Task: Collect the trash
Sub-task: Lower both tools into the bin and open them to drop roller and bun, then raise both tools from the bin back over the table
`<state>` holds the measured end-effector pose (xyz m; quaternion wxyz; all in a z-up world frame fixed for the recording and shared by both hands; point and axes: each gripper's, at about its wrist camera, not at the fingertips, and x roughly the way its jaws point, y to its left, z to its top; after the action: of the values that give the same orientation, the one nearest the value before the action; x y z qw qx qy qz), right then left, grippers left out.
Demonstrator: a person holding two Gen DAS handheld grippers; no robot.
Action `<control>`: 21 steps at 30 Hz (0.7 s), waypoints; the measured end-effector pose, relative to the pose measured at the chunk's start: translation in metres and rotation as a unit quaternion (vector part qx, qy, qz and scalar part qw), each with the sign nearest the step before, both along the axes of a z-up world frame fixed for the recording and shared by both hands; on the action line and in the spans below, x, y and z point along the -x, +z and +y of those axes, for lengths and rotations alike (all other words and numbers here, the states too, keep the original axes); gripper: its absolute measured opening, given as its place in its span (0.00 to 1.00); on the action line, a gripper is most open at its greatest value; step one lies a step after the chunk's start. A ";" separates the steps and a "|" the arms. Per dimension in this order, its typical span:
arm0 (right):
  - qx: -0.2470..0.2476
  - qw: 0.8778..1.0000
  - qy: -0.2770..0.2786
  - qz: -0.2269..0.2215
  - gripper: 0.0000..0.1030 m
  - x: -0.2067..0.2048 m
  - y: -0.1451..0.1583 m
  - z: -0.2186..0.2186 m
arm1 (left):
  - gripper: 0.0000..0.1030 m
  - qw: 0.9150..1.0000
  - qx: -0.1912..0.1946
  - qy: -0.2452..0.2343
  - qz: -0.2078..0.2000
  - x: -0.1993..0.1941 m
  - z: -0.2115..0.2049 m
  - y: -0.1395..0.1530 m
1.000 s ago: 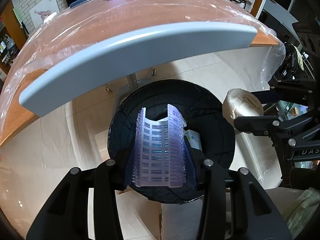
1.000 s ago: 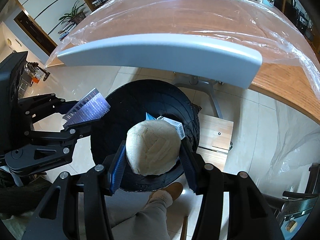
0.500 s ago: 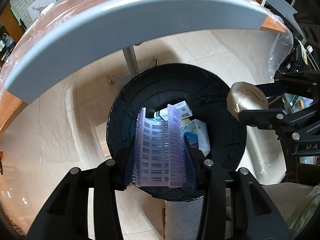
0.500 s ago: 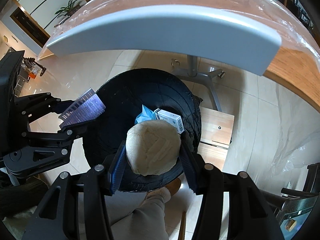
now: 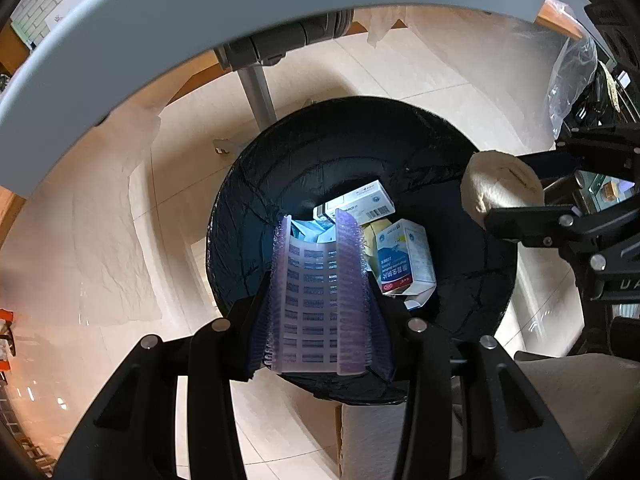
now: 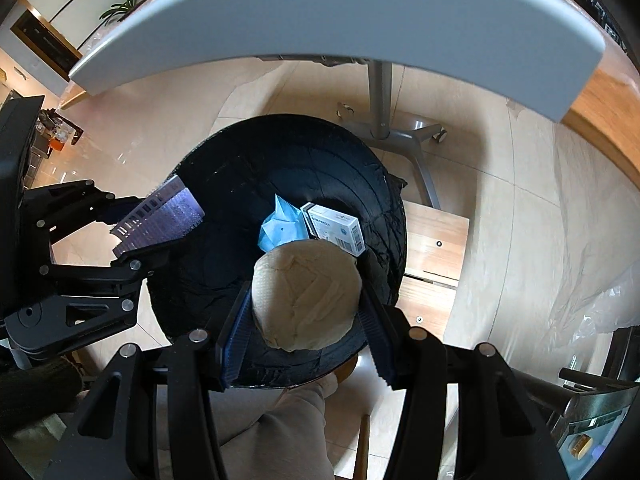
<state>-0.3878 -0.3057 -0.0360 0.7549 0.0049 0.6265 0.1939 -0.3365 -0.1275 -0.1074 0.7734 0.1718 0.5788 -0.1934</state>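
Observation:
A round bin lined with a black bag (image 5: 304,168) (image 6: 240,184) stands on the floor below both grippers. My left gripper (image 5: 320,312) is shut on a purple bubble-wrap sheet with barcode labels (image 5: 320,292), held over the bin's near rim; it also shows in the right wrist view (image 6: 160,216). My right gripper (image 6: 306,316) is shut on a crumpled beige paper ball (image 6: 306,296), held over the bin; the ball also shows in the left wrist view (image 5: 500,188). Small medicine boxes (image 5: 404,256) (image 6: 336,228) and a blue mask (image 6: 280,224) lie in the bin.
The grey-edged wooden table (image 5: 200,20) (image 6: 360,12), covered in clear plastic, arches above. Its metal leg (image 5: 256,80) and wheeled base (image 6: 404,132) stand behind the bin. A wooden box (image 6: 436,248) sits right of the bin. The floor is beige tile.
Both grippers have dropped below the table edge and tilted down toward the bin. The bin's contents have come into view. Both still hold their items.

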 end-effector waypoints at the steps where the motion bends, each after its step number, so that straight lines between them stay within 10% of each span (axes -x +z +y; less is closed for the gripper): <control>1: 0.001 1.000 -0.001 0.002 0.50 -0.001 -0.002 0.000 | 0.43 1.000 -0.001 -0.001 0.001 0.000 0.000 -0.001; 8: -0.011 1.000 -0.024 0.001 0.73 -0.002 0.000 -0.008 | 0.61 1.000 0.007 0.008 -0.005 -0.004 0.005 0.000; 14: -0.017 0.999 -0.040 -0.015 0.74 0.004 0.018 -0.022 | 0.64 0.999 0.026 0.028 -0.008 -0.004 0.014 0.009; 21: -0.043 0.992 -0.043 -0.113 0.76 0.020 0.099 -0.038 | 0.64 0.996 0.073 0.004 -0.050 0.014 0.016 0.062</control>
<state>-0.4076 -0.3440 0.0628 0.8279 0.0422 0.5272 0.1867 -0.3504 -0.1112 -0.0455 0.8125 0.1220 0.5244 -0.2235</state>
